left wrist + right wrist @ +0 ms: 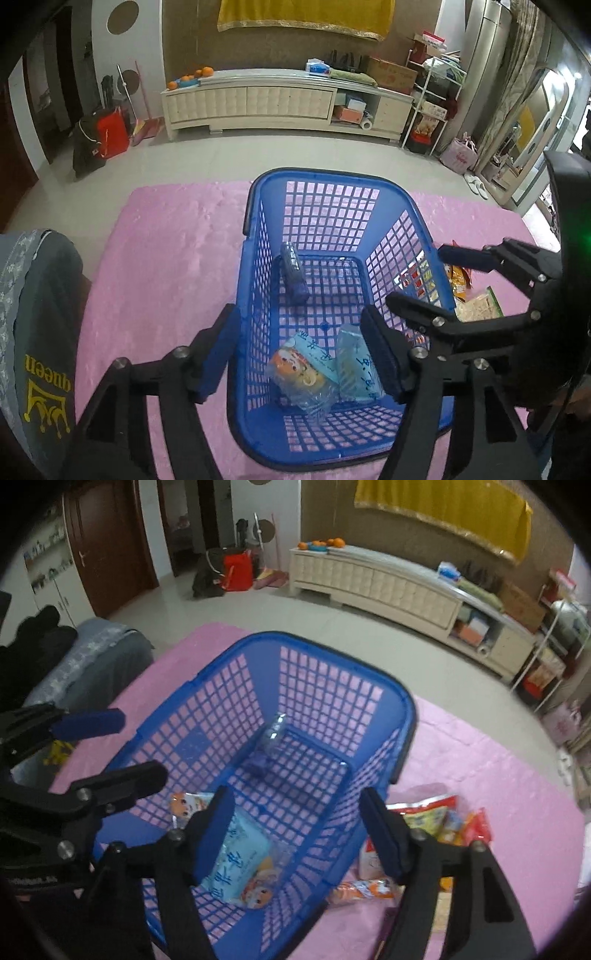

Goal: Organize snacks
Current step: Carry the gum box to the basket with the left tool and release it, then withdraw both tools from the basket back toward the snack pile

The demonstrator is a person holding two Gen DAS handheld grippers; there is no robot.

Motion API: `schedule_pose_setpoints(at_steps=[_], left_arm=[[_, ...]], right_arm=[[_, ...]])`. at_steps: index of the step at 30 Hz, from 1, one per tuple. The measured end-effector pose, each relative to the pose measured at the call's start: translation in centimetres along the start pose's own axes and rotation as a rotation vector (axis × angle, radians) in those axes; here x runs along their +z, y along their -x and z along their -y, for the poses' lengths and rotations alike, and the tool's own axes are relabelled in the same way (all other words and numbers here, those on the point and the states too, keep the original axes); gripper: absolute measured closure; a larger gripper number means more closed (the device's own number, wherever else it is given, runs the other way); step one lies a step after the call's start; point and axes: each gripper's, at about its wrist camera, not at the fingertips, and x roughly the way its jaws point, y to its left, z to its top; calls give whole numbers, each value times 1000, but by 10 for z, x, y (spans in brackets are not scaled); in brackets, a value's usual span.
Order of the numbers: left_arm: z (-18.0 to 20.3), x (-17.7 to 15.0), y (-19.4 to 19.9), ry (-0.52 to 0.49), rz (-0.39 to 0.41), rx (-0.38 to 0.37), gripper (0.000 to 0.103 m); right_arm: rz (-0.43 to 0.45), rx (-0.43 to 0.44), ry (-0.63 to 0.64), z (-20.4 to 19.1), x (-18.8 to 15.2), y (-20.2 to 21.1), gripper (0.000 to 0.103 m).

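A blue mesh basket [321,175] [332,653] stands on a pink cloth [166,258]. At its near end lie two light blue snack packets [310,373] [240,860]; a dark blue packet [293,275] [271,738] leans at the far end. More snack bags [428,816] [461,280] lie on the cloth to the right of the basket. My left gripper [301,354] [107,751] is open above the basket's near left wall. My right gripper [299,834] [439,280] is open above the near right wall. Neither holds anything.
A grey fabric item printed "queen" [37,332] sits at the cloth's left edge. Beyond the cloth is tiled floor [221,155], then a long cream cabinet [277,99] with oranges on top. A red bag [110,133] and a white rack [432,110] stand against the walls.
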Motion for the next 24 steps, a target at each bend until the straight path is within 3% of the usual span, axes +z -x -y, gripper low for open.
schedule_pose_setpoints(at_steps=[4, 14, 24], left_arm=[[5, -4, 17, -28, 29, 7, 28], [40, -11, 62, -43, 63, -11, 28], [133, -19, 59, -136, 50, -94, 24]], right_arm=[[24, -1, -41, 7, -3, 23, 20], [75, -31, -77, 33, -28, 86, 4], [96, -105, -123, 80, -79, 124, 0]])
